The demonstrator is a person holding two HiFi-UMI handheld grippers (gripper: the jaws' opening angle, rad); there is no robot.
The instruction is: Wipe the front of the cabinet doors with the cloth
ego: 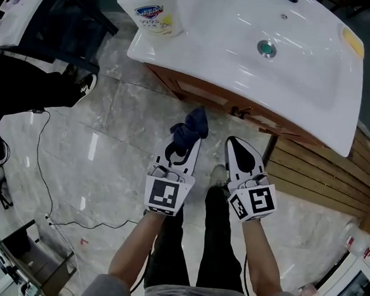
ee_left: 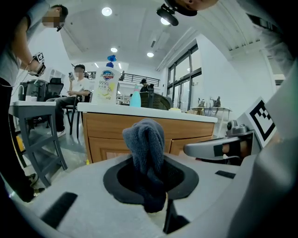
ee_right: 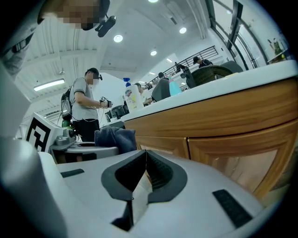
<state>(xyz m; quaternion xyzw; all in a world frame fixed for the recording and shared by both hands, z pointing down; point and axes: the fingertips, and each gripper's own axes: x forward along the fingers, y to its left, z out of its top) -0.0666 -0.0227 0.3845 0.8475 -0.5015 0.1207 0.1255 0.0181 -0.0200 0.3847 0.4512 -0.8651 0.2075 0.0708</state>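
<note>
A dark blue cloth (ego: 191, 127) sticks up bunched from my left gripper (ego: 184, 138), whose jaws are shut on it; in the left gripper view the cloth (ee_left: 145, 148) rises in front of the wooden cabinet doors (ee_left: 116, 139). My right gripper (ego: 241, 148) is beside it, jaws shut with nothing between them (ee_right: 144, 162). The cabinet doors (ee_right: 223, 148) fill the right gripper view close ahead; from the head view only a strip of the cabinet front (ego: 208, 92) shows under the white sink top (ego: 293, 63). Both grippers are a short way off the doors.
A soap bottle (ego: 154, 11) stands on the sink's left corner. A wooden slatted panel (ego: 323, 171) lies to the right. Cables (ego: 43, 165) run over the marble floor. A grey table (ee_left: 32, 135) and people stand to the left.
</note>
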